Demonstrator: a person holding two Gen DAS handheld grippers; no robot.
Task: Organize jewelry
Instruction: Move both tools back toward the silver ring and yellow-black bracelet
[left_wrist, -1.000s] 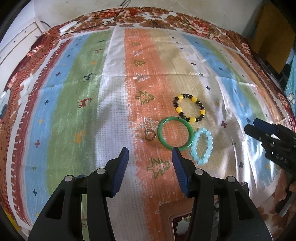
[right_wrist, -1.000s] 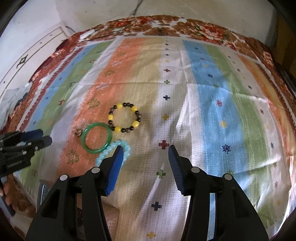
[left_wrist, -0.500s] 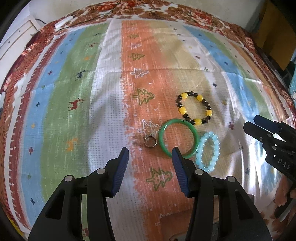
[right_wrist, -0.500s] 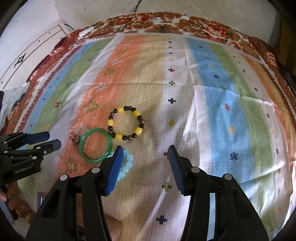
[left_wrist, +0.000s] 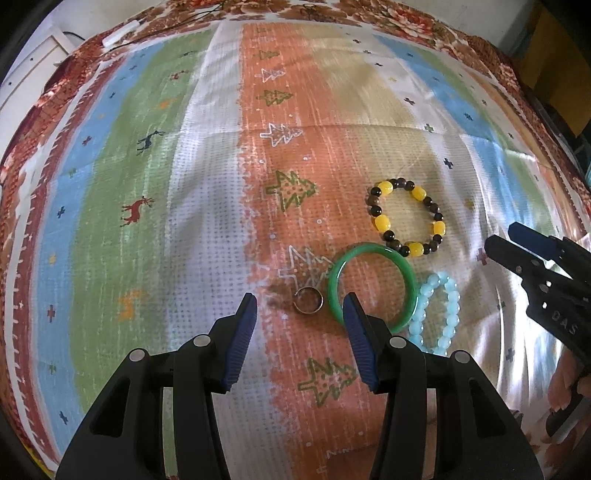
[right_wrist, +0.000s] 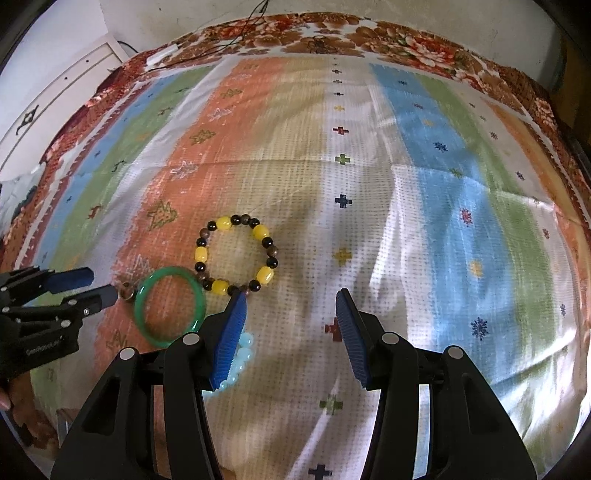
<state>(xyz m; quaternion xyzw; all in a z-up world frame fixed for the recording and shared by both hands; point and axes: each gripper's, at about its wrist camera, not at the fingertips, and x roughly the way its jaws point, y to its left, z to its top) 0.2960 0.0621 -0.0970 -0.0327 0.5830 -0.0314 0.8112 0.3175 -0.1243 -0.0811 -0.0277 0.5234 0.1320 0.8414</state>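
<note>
Left wrist view: sitting lower over the striped cloth (left_wrist: 207, 221) than a second ago, with the jewelry looming larger and nearer the blue pads. Left gripper (left_wrist: 300, 306) hanging part-way open, clasping nothing, touching nothing, opening unchanged from before. Taking the green bangle (left_wrist: 373, 286) as landmark: lying flat on the orange stripe, its near-left rim now partly hidden behind the gripper's right finger. Small metal ring (left_wrist: 308, 301) resting just left of the bangle, now between and just beyond the fingertips. Yellow-and-dark bead bracelet (left_wrist: 406, 218) lying just beyond the bangle, nearly touching its far rim. Pale blue bead bracelet (left_wrist: 439, 314) lying against the bangle's right side. Right gripper (left_wrist: 502, 243) reaching in from well to the right of the bangle.

Right wrist view: also lower and closer than a second ago. Right gripper (right_wrist: 291, 302) standing half open, empty, over bare cloth right of the bangle (right_wrist: 170, 306). Bead bracelet (right_wrist: 236, 254) lying beyond-right of the bangle; blue bracelet (right_wrist: 242, 350) mostly hidden behind the left finger. Ring (right_wrist: 127, 291) sitting at the bangle's left, with the left gripper (right_wrist: 94, 286) tips just beside it.
</note>
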